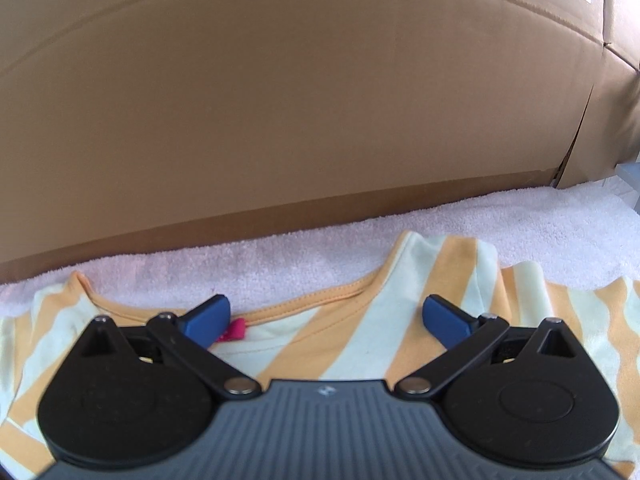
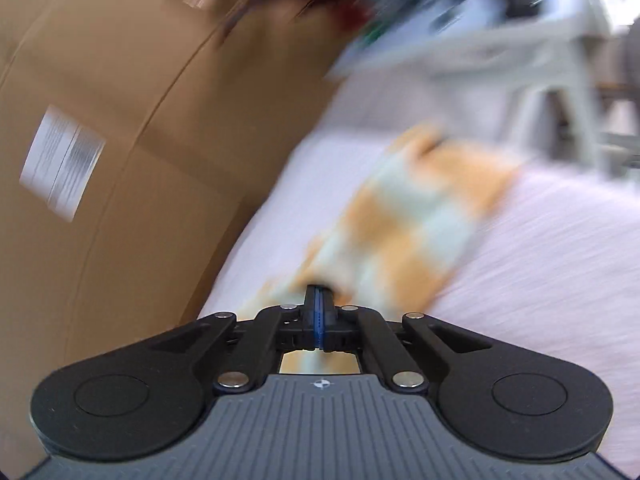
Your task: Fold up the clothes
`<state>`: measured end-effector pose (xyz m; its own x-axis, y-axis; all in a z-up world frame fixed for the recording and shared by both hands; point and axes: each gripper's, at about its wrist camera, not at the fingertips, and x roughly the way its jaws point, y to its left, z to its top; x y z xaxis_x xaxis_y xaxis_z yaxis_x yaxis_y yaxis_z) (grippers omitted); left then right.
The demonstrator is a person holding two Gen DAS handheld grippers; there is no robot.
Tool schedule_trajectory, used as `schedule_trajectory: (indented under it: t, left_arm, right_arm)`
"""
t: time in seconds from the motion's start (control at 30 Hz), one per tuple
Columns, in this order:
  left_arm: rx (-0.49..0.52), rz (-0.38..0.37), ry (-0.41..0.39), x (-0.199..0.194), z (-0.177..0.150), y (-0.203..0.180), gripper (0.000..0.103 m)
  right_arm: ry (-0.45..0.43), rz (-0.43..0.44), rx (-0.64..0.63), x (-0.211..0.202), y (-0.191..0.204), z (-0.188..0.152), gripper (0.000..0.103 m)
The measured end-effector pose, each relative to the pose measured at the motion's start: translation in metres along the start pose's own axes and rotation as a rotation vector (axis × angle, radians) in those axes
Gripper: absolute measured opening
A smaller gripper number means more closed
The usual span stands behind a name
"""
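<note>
On a pale pink towel [image 1: 520,224] lies an orange-and-cream striped cotton shirt [image 1: 360,332], collar toward twelve o'clock. Left gripper [image 1: 326,318] hovers wide open over the neckline. Right gripper [image 2: 318,300] pinches blurred shirt fabric, which trails toward one o'clock. Brown cardboard box [image 1: 280,100]; white label [image 2: 60,164] unreadable.

The left gripper [image 1: 326,318] is held tilted downward with its 2 blue-padded fingers [image 1: 210,318] spread wide apart, nothing pressed between them. The right gripper [image 2: 319,300] is angled downward, its 2 fingers brought together, with cloth pinched at the tips.
</note>
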<state>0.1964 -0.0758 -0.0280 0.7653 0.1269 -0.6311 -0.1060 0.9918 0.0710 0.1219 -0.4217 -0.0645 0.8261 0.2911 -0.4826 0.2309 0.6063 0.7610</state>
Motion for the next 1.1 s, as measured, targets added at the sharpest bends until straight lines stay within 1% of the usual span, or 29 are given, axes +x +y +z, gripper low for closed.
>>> schedule_trajectory:
  t: [0.03,0.07,0.1,0.13,0.17,0.2,0.23,0.27,0.3,0.33,0.37,0.43,0.53,0.57,0.6,0.63,0.7,0.73,0.77,0.8,0.83,0.93,0.97,1.0,1.03,1.07,1.1]
  left_arm:
    - [0.004,0.001,0.000,0.000,0.001,-0.001,0.102]
    - [0.007,0.000,0.001,0.001,0.001,0.000,0.102]
    - [0.010,-0.001,0.001,0.001,0.002,0.000,0.102]
    - [0.024,-0.007,0.004,-0.003,0.002,0.002,0.102]
    - [0.038,-0.014,0.007,-0.007,0.003,0.005,0.101]
    - [0.038,-0.035,-0.011,-0.021,0.001,0.013,0.099]
    - [0.038,-0.056,-0.029,-0.034,-0.001,0.021,0.102]
    - [0.038,-0.077,-0.047,-0.048,-0.003,0.029,0.102]
    - [0.072,-0.065,-0.058,-0.061,-0.008,0.037,0.102]
    - [0.109,-0.031,-0.062,-0.071,-0.016,0.046,0.102]
    - [0.146,0.004,-0.066,-0.082,-0.025,0.055,0.102]
    - [0.191,-0.007,-0.071,-0.100,-0.044,0.077,0.102]
    - [0.188,0.104,-0.066,-0.103,-0.061,0.107,0.102]
    - [0.186,0.142,-0.064,-0.104,-0.067,0.118,0.102]
    - [0.148,0.173,-0.033,-0.102,-0.071,0.136,0.102]
    - [0.109,0.204,0.000,-0.099,-0.074,0.155,0.102]
    - [0.015,0.227,0.031,-0.096,-0.079,0.188,0.102]
    - [-0.022,0.224,0.033,-0.098,-0.083,0.204,0.102]
    - [-0.058,0.222,0.035,-0.101,-0.086,0.221,0.102]
    - [-0.061,0.240,0.026,-0.098,-0.086,0.227,0.102]
    - [-0.050,0.263,0.017,-0.101,-0.088,0.235,0.102]
    - [-0.017,0.332,-0.010,-0.112,-0.095,0.260,0.102]
    - [-0.006,0.355,-0.018,-0.115,-0.097,0.268,0.102]
    - [0.003,0.391,-0.036,-0.120,-0.097,0.277,0.102]
    - [0.011,0.428,-0.053,-0.125,-0.098,0.287,0.102]
    - [-0.044,0.377,-0.053,-0.132,-0.095,0.299,0.102]
    - [-0.099,0.325,-0.053,-0.139,-0.093,0.311,0.102]
  right_arm:
    - [0.000,-0.002,-0.035,-0.007,0.004,-0.001,0.025]
    - [0.036,0.041,-0.097,-0.010,0.010,-0.004,0.026]
    - [0.085,0.090,-0.140,-0.011,0.014,-0.009,0.026]
    - [0.161,0.153,-0.142,-0.009,0.014,-0.016,0.027]
    - [0.207,0.188,-0.146,-0.009,0.013,-0.022,0.028]
    - [0.190,0.160,-0.152,-0.012,0.011,-0.025,0.027]
    - [0.173,0.131,-0.159,-0.014,0.009,-0.028,0.018]
    - [0.145,0.103,-0.161,-0.018,0.007,-0.030,0.007]
    - [0.102,0.076,-0.156,-0.024,0.005,-0.028,0.010]
    - [0.070,0.054,-0.154,-0.028,0.006,-0.026,0.014]
    - [0.061,0.053,-0.160,-0.030,0.010,-0.027,0.025]
    - [0.144,0.143,-0.209,-0.024,0.033,-0.042,0.027]
    - [0.268,0.277,-0.282,-0.014,0.068,-0.064,0.031]
    - [0.315,0.317,-0.303,-0.009,0.080,-0.073,0.039]
    - [0.373,0.344,-0.317,0.002,0.091,-0.084,0.048]
    - [0.420,0.355,-0.325,0.011,0.098,-0.093,0.049]
    - [0.460,0.320,-0.310,0.028,0.099,-0.103,0.049]
    - [0.468,0.301,-0.295,0.036,0.097,-0.105,0.049]
    - [0.445,0.277,-0.262,0.041,0.090,-0.102,0.030]
    - [0.403,0.240,-0.231,0.043,0.081,-0.095,0.009]
    - [0.348,0.192,-0.232,0.040,0.076,-0.090,0.000]
    - [0.217,0.082,-0.293,0.024,0.077,-0.083,0.000]
    - [0.209,0.081,-0.320,0.018,0.083,-0.085,0.004]
    - [0.201,0.079,-0.346,0.011,0.088,-0.087,0.017]
    - [0.193,0.078,-0.372,0.005,0.094,-0.088,0.023]
    - [0.197,0.092,-0.400,0.001,0.101,-0.090,0.025]
    - [0.234,0.141,-0.427,0.001,0.113,-0.094,0.026]
